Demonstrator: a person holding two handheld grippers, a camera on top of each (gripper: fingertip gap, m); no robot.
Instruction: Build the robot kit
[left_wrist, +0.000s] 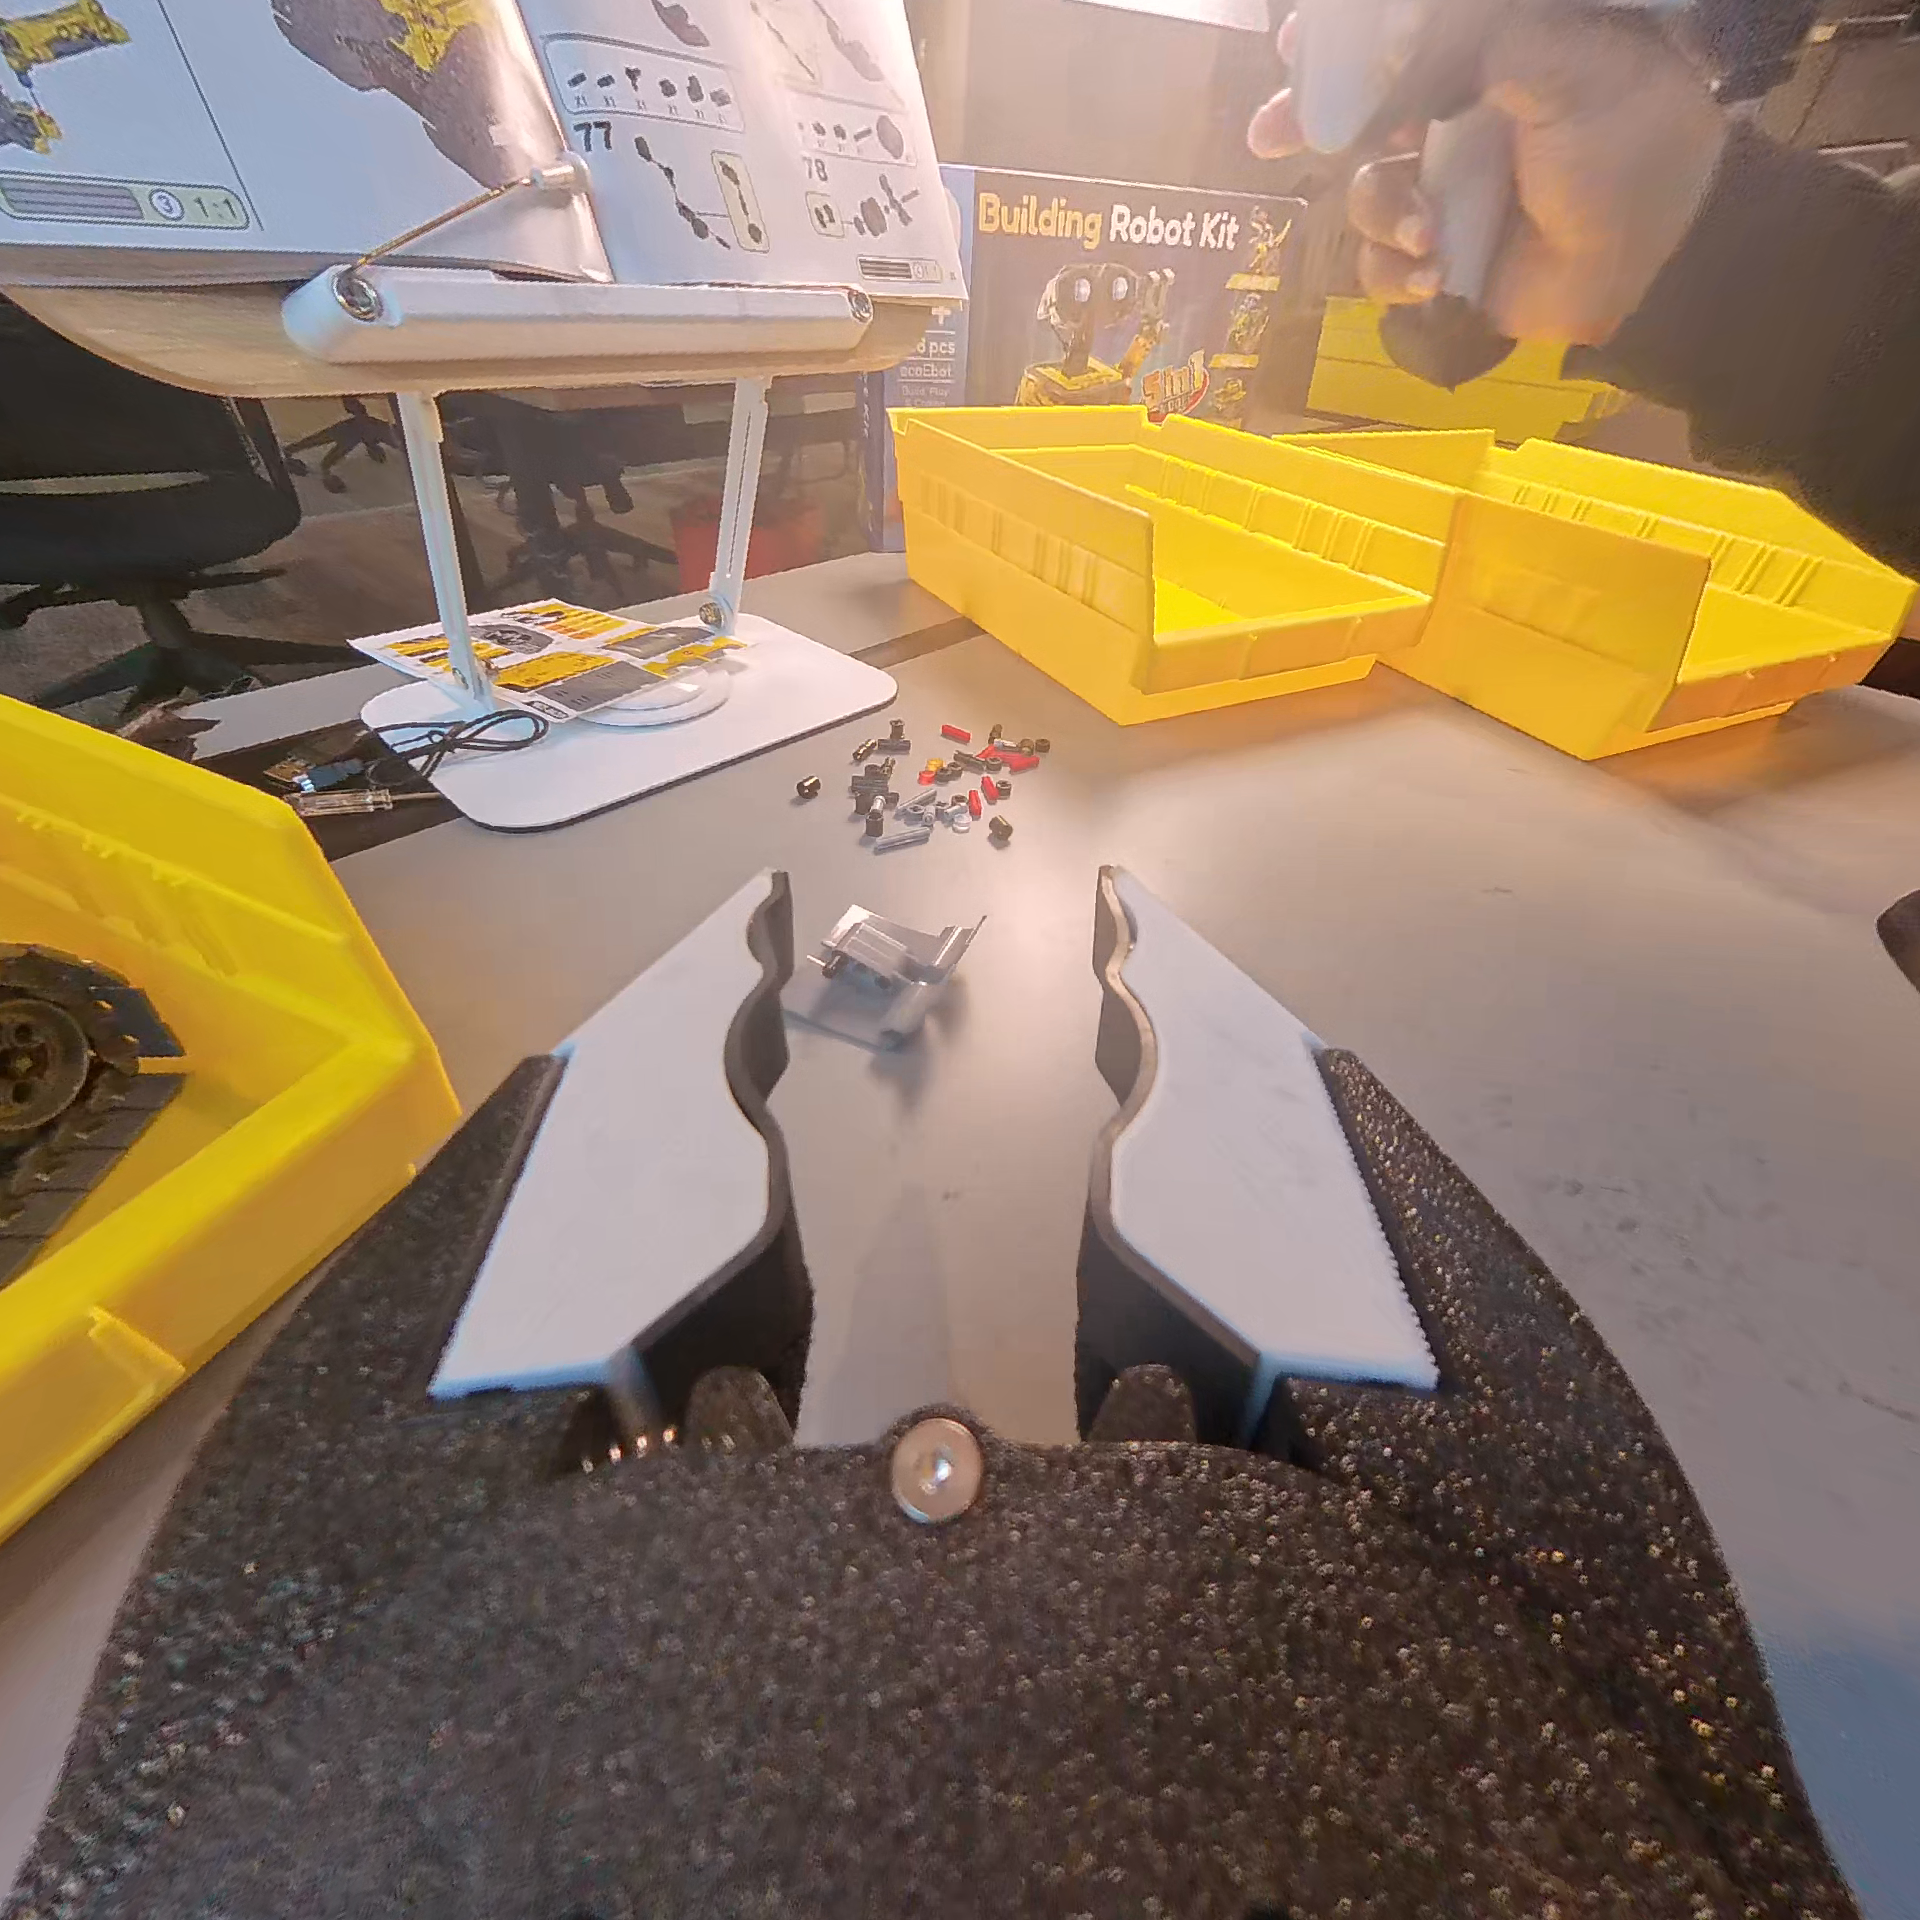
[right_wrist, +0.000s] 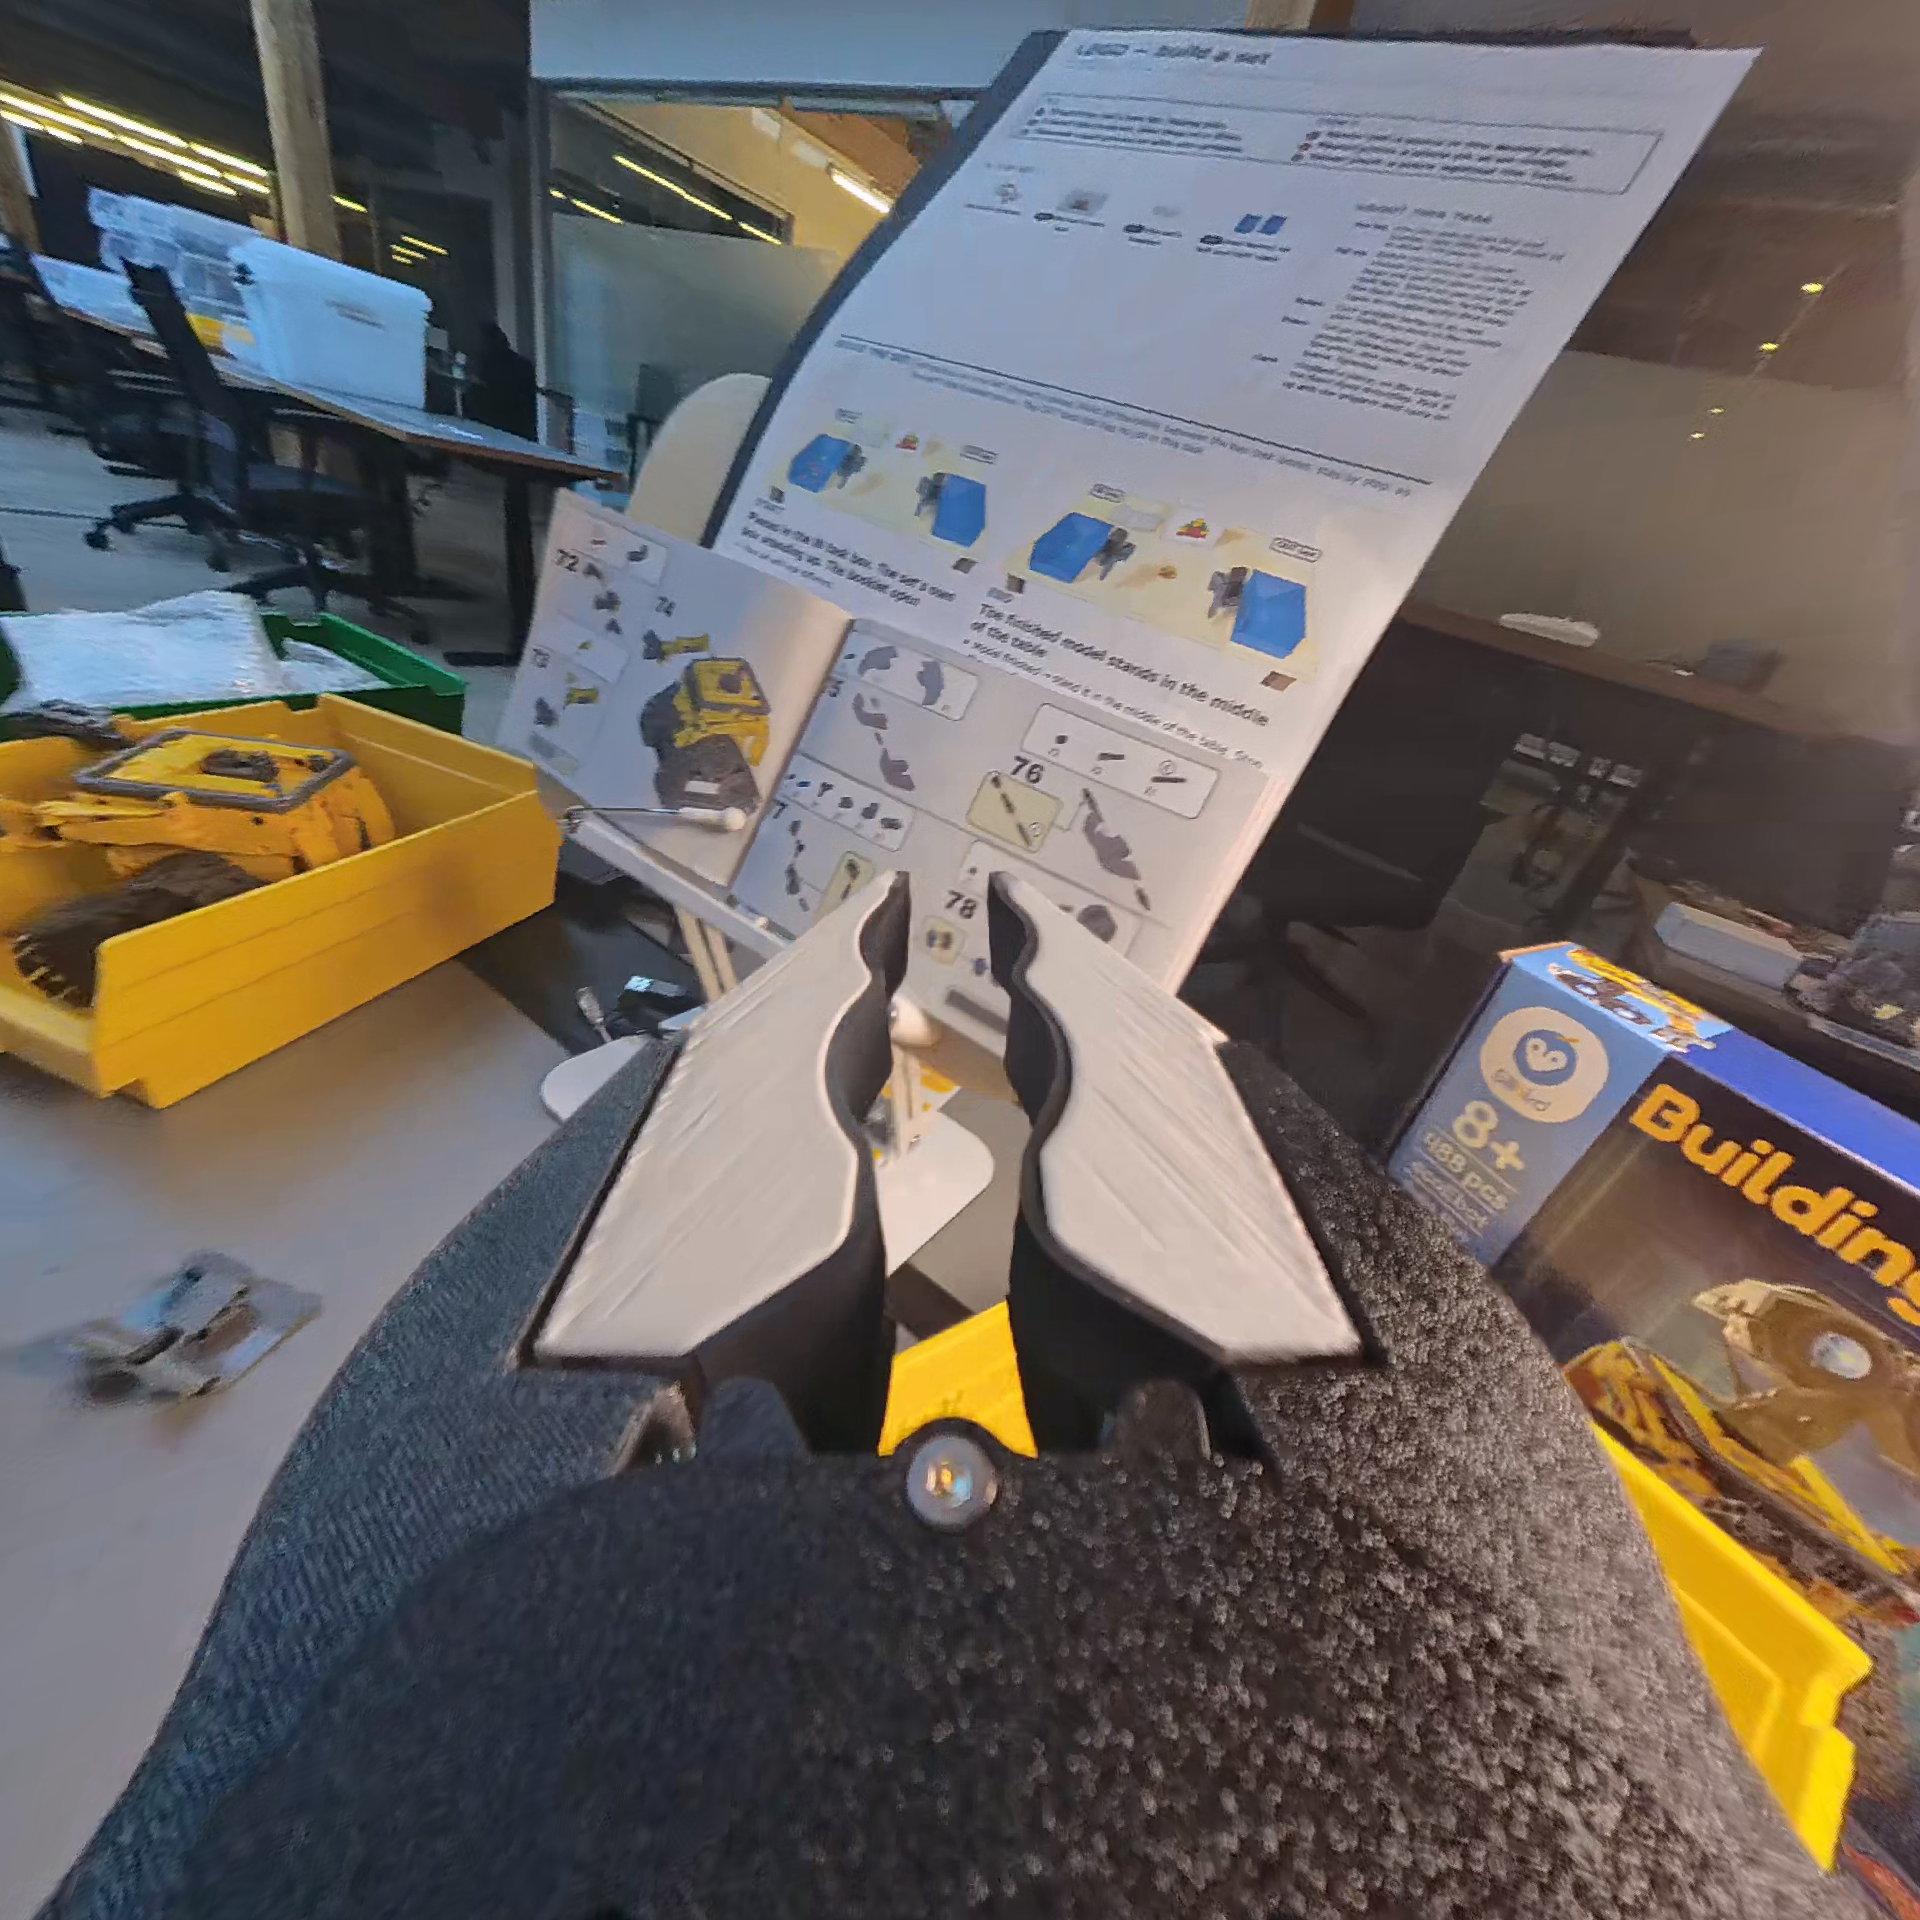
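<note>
My left gripper (left_wrist: 940, 883) is open and empty, low over the grey table (left_wrist: 1455, 1039). A small clear bag of grey parts (left_wrist: 883, 966) lies on the table between its fingertips, closer to the left finger (left_wrist: 665, 1122). A pile of small black, red and grey pieces (left_wrist: 935, 779) lies just beyond. My right gripper (right_wrist: 948, 883) is held up in the air and empty, its jaws a narrow gap apart. It faces the open instruction booklet (right_wrist: 831, 779) on a white stand. The bag also shows in the right wrist view (right_wrist: 177, 1330), blurred, at the lower left.
Two empty yellow bins (left_wrist: 1143, 561) (left_wrist: 1662, 623) stand at the back right. A yellow bin (right_wrist: 312, 987) on the left holds a yellow tracked model (right_wrist: 208, 800). There are also the kit box (right_wrist: 1714, 1299), a printed sheet (right_wrist: 1195, 416), the stand's base (left_wrist: 727, 717), and a person's hand (left_wrist: 1507, 208) at the upper right.
</note>
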